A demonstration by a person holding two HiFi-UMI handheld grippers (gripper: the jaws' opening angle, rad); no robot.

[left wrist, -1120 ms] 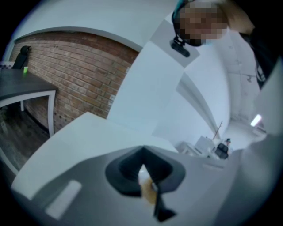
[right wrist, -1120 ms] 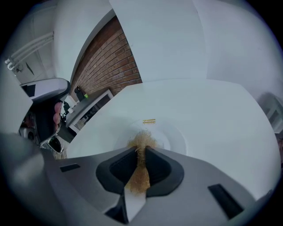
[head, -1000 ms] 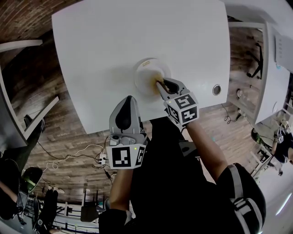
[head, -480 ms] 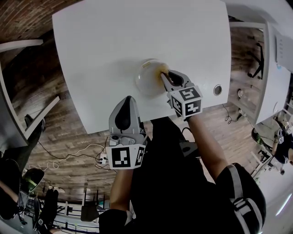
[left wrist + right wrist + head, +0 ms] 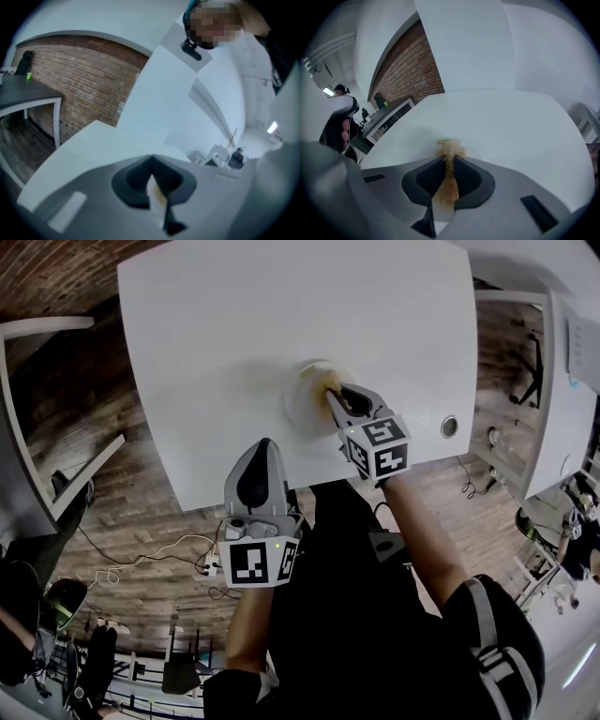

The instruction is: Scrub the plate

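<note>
Left tongs [image 5: 265, 448]: my unit has a light grey moulded shell that narrows to a rounded nose, with a black oval recess on the top face. Left marker cube [image 5: 259, 561], at the shell's 6 o'clock end: white faces, black square patterns, one small green light [image 5: 277, 544]. Right tongs [image 5: 334, 399]: same grey shell, with a black-lined pocket round the jaws. Right marker cube [image 5: 378, 448], at 5 o'clock: same black-and-white pattern. Both gripper views show small rectangular marks on the grey shells. I wear black clothing [image 5: 347, 615].
</note>
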